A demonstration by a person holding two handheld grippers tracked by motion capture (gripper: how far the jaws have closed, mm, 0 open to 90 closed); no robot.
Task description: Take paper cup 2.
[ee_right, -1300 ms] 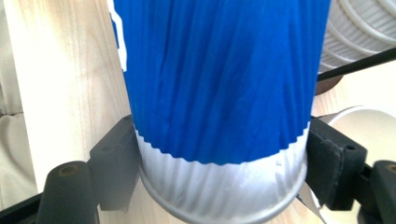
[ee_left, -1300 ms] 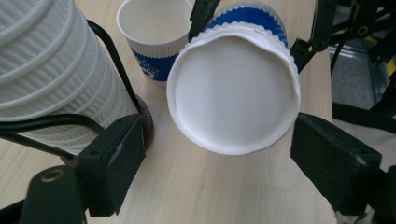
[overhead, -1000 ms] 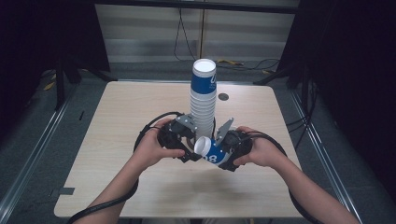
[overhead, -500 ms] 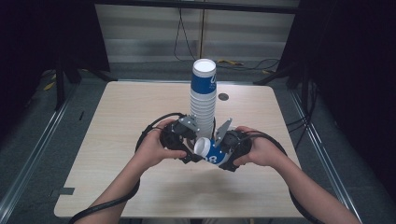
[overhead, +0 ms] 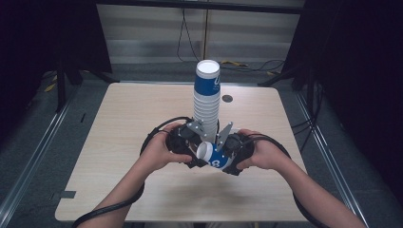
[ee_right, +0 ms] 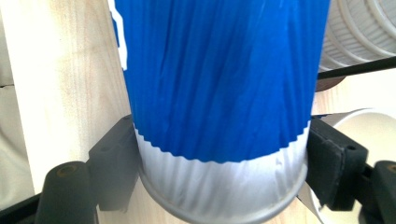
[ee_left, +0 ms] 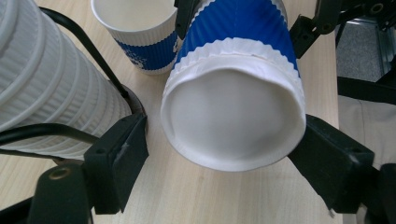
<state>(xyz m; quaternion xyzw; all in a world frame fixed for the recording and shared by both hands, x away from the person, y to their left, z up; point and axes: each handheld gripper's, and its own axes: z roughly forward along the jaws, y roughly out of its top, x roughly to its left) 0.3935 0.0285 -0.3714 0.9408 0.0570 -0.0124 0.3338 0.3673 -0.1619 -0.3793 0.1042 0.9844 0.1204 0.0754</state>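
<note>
Little had shifted on the surface (overhead: 142,123) since a second before, but the left claw (ee_left: 219,163) had just been drawing its jaws closer around the open mouth of the cup (ee_left: 233,121). Its two black pads stood either side of the white rim, one of them close against it and the other with a plain gap, so I took that claw as apart and not yet gripping. The right claw (ee_right: 219,158) was clamped on the same cup near its base, pads pressed on the white band below the blue sleeve, and both hands sat much where they had been.

Seen from above, the cup (overhead: 215,156) lay on its side between the two claws, low over the near middle of the surface, its long axis running from one hand to the other: mouth toward the left claw (overhead: 192,152), base in the right claw (overhead: 228,154). So the left claw faced straight down the cup's open end, and was the nearer one to the rim.

Just behind them stood the tall stack of cups (overhead: 206,102), upside down. In the left claw's view a second loose cup (ee_left: 135,35) stood upright on the surface beyond the held one.

My guess was that the rim would have to be pinched squarely before the cup went across.
</note>
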